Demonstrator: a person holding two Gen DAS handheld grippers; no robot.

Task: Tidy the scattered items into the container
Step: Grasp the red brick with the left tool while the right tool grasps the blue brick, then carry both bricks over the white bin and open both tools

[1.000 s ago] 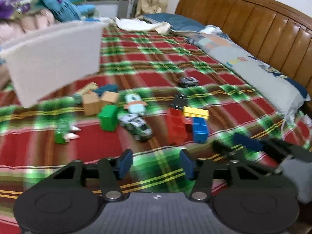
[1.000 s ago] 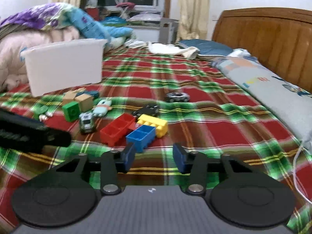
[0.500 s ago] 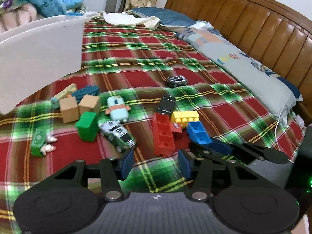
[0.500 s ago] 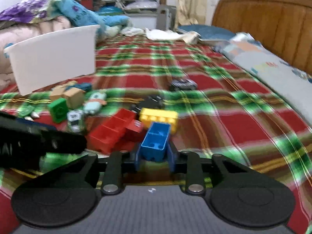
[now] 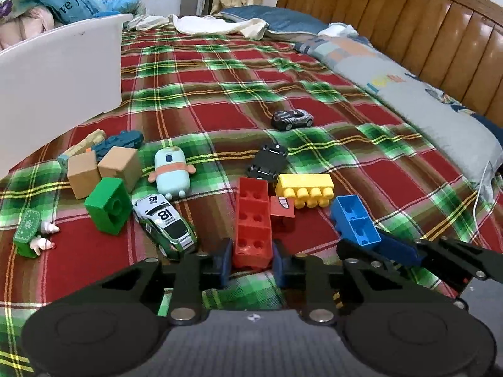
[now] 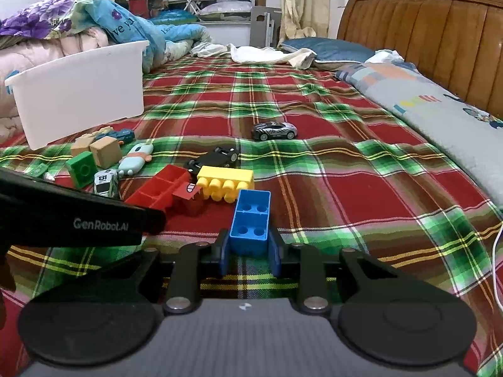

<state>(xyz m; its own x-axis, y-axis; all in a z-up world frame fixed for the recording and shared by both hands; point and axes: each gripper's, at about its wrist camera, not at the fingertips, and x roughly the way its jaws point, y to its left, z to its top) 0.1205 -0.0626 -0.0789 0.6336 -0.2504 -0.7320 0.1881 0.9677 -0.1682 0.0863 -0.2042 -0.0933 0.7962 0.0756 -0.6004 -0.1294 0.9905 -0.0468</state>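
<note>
A: Left gripper (image 5: pixel 251 262): jaws closing on the near end of the red brick (image 5: pixel 253 221), which sits between the pads. Right gripper (image 6: pixel 248 253): clamped on the near end of the blue brick (image 6: pixel 251 220).

B: How to do the lift well?

A: My judgement: let the left pads seat fully before raising it, or the long brick may pivot. Lift straight up; the small red piece (image 5: pixel 282 207) touches its right side, and the yellow brick (image 5: pixel 305 187) lies just beyond.

B: The container?

A: The white bin (image 6: pixel 78 91) is far ahead to the left, well apart from both tools. Blocks and toy cars lie between.

B: Surface, room?

A: Soft plaid blanket (image 6: pixel 314 169) on a bed; wooden headboard (image 6: pixel 440 37) far right, window beyond.
</note>
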